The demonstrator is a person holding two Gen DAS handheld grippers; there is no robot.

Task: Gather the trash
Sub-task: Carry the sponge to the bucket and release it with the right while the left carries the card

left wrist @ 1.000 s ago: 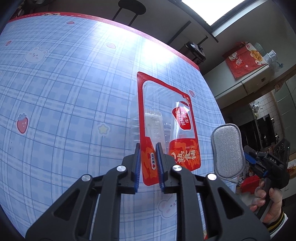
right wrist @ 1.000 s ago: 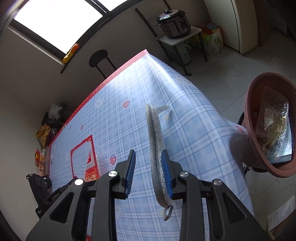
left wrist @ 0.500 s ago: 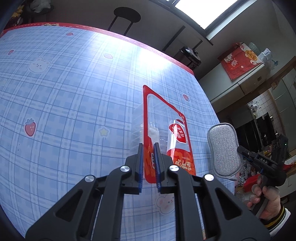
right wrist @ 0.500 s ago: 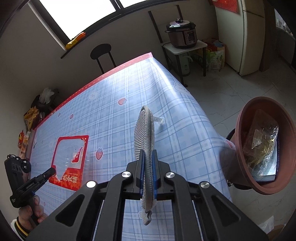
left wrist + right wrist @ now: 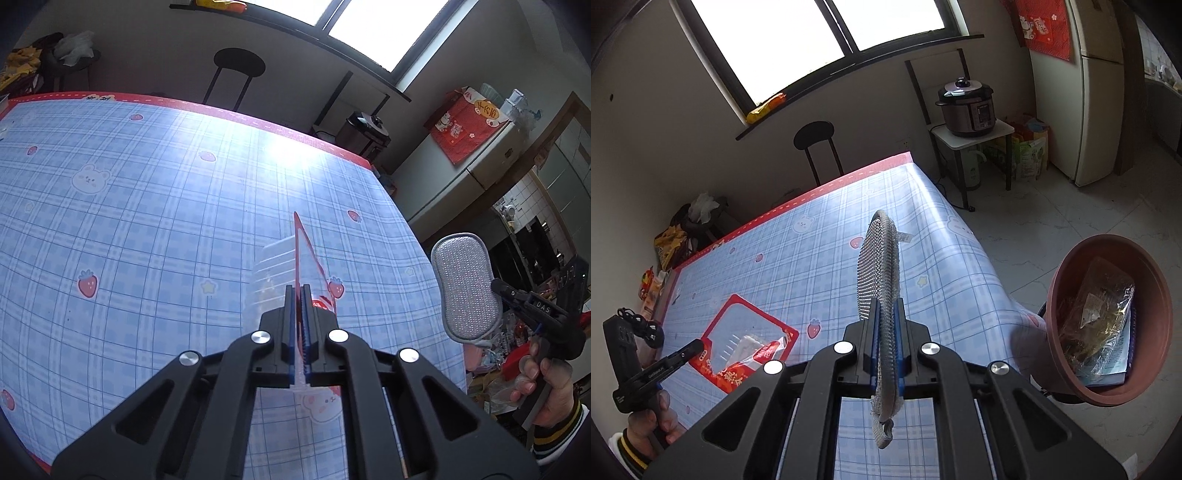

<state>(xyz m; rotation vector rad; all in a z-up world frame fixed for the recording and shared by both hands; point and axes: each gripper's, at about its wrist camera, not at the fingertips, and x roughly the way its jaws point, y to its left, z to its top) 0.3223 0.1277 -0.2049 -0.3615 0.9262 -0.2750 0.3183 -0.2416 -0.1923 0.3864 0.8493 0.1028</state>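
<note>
A red-and-clear plastic snack wrapper (image 5: 303, 243) is lifted off the blue checked tablecloth (image 5: 147, 221) and appears edge-on in the left wrist view. My left gripper (image 5: 299, 291) is closing its jaws on the wrapper's lower edge, and the pads press on it. In the right wrist view the same wrapper (image 5: 746, 343) hangs from the left gripper (image 5: 698, 345) above the table. My right gripper (image 5: 886, 306) is shut on a silver mesh scouring pad (image 5: 877, 266), held up on edge. From the left wrist view the pad (image 5: 463, 284) is seen flat-on, clamped by the right gripper (image 5: 496, 286).
A brown plastic basin (image 5: 1108, 240) holding crumpled wrappers stands off the table's right corner. A black stool (image 5: 239, 62) is behind the far edge. A pressure cooker (image 5: 967, 107) sits on a small stand by the wall. A hand (image 5: 550, 384) grips the right tool.
Both grippers have risen. The left jaws closed onto the wrapper and lifted it from flat to edge-on. The right jaws shut on the scouring pad and raised it off the table.
</note>
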